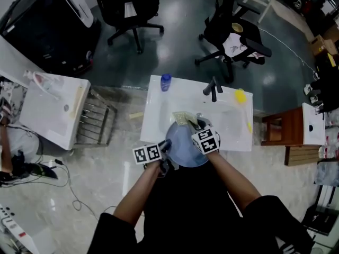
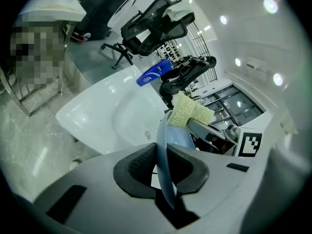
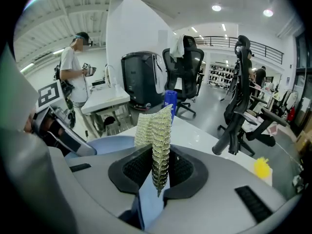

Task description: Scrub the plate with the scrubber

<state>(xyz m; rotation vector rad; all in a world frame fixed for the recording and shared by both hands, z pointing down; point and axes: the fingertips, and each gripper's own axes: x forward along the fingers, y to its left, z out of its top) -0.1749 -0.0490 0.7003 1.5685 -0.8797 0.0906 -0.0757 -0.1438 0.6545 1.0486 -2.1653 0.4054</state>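
Observation:
A round blue plate (image 1: 185,151) hangs tilted over the white sink (image 1: 159,115). My left gripper (image 1: 165,152) is shut on its left rim; in the left gripper view the plate's edge (image 2: 163,152) runs straight between the dark pads of my left gripper (image 2: 163,167). The yellow-green mesh scrubber (image 1: 185,118) rests against the plate's far upper edge. My right gripper (image 1: 198,127) is shut on it. In the right gripper view the scrubber (image 3: 155,135) stands upright between the pads of my right gripper (image 3: 157,168), with the plate (image 3: 105,145) just behind it.
A black faucet (image 1: 213,89) stands at the sink's back, with a blue bottle (image 1: 166,82) at its left and a yellow item (image 1: 240,96) at its right. A metal rack (image 1: 95,121) and a white table (image 1: 50,110) are left, office chairs (image 1: 233,36) beyond, and a person (image 3: 73,77) stands nearby.

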